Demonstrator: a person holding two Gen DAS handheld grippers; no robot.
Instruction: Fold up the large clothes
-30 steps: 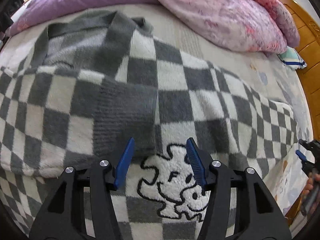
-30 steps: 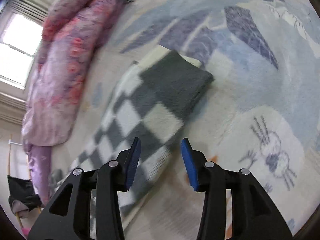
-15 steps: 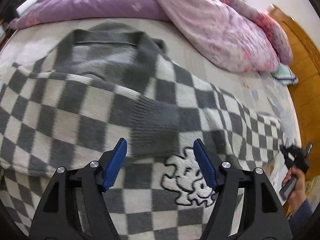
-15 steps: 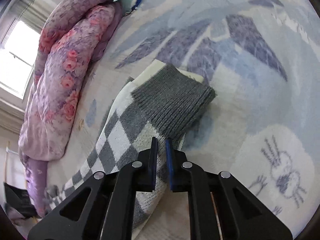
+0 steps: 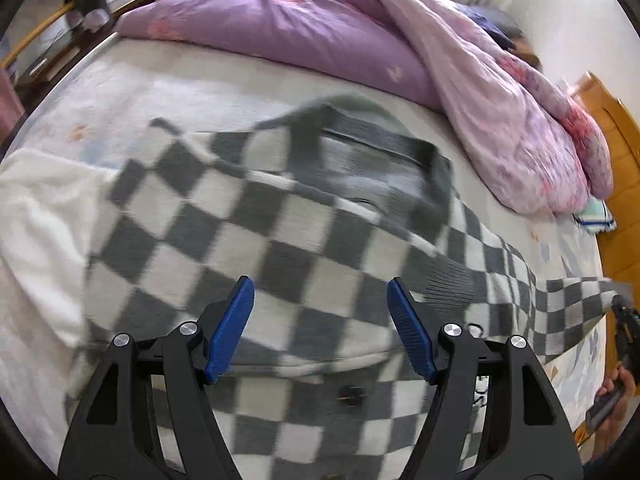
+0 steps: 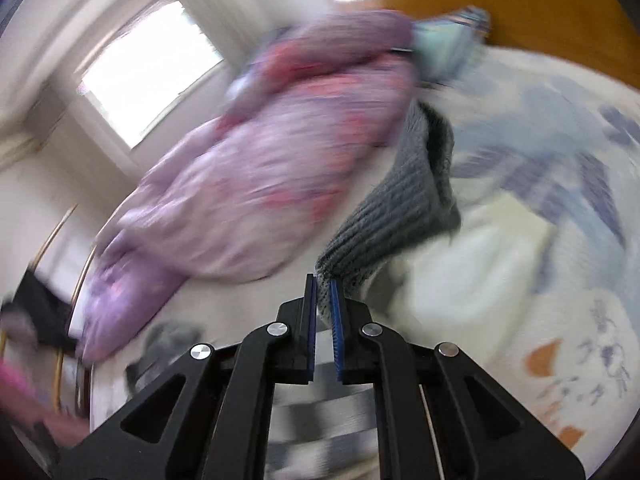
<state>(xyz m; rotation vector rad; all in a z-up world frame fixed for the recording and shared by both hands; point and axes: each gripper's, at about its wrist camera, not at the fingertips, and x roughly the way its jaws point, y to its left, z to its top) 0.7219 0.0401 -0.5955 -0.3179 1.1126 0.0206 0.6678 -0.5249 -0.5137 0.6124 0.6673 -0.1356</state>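
Note:
A grey-and-white checkered knit sweater [image 5: 280, 248] lies spread on the bed, its left sleeve folded across the body. My left gripper [image 5: 320, 324] is open and empty, hovering above the sweater's middle. My right gripper [image 6: 324, 300] is shut on the grey ribbed cuff [image 6: 400, 208] of the right sleeve and holds it lifted off the bed. In the left wrist view the right gripper [image 5: 624, 320] shows at the far right edge, with the sleeve [image 5: 568, 300] stretched up toward it.
A purple and pink floral quilt [image 5: 400, 40] is heaped along the far side of the bed. A white cloth [image 5: 36, 220] lies left of the sweater. A wooden headboard [image 5: 616, 152] stands at right, with a small striped pillow [image 5: 596, 216] before it.
My right gripper shut on the sleeve cuff and lifted it up off the bed. My left gripper opened wider and pulled back and left over the sweater.

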